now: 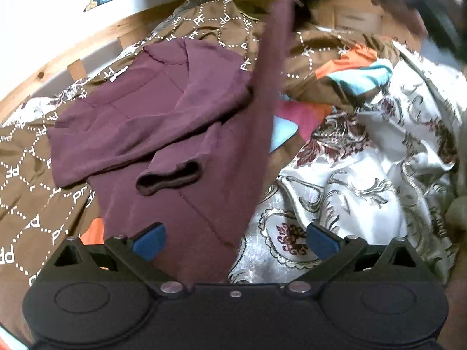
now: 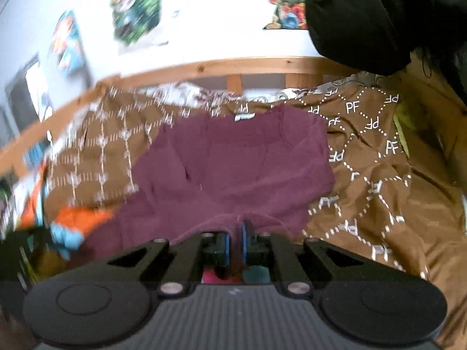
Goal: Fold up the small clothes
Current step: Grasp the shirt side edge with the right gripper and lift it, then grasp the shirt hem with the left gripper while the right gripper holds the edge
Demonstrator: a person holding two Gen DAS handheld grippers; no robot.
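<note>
Two views. Left wrist: the left gripper hovers low over the bed, jaws wide and empty, above the near edge of the maroon top. The top lies on a brown sheet; its cuff is folded across the body, and a blurred strip rises toward the upper right. A floral cloth lies to the right. Right wrist: the right gripper has its jaws nearly closed, pinching the top's near edge. A wooden rail runs behind.

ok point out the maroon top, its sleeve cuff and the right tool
maroon top (image 1: 122, 125): left wrist view, on the flat body panel
sleeve cuff (image 1: 170, 176): left wrist view, on the open ribbed end
right tool (image 2: 235, 240): right wrist view, between its fingertips, shut on maroon fabric
</note>
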